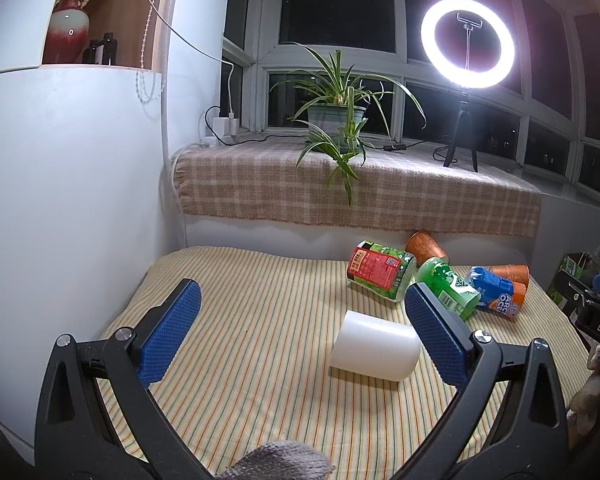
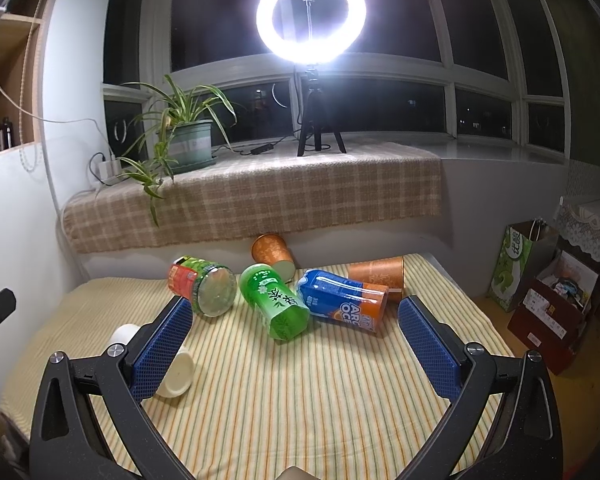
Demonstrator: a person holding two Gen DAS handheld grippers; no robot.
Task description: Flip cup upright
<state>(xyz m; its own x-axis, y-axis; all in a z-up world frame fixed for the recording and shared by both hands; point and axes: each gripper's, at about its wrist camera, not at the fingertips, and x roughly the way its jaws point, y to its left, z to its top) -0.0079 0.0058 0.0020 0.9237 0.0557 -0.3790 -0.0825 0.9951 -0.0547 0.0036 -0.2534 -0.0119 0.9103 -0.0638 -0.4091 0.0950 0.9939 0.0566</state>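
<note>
A plain white cup lies on its side on the striped cloth, just inside the right finger of my left gripper, which is open and empty above it. In the right wrist view the white cup lies partly hidden behind the left finger of my right gripper, which is open and empty. Several other cups lie tipped over at the back: a red-and-green one, a green one, a blue-and-orange one and two copper ones.
The table has a striped yellow cloth. Behind it is a sill with a checked cloth, a potted plant and a lit ring light on a tripod. A white wall stands at left. Bags and boxes stand at right.
</note>
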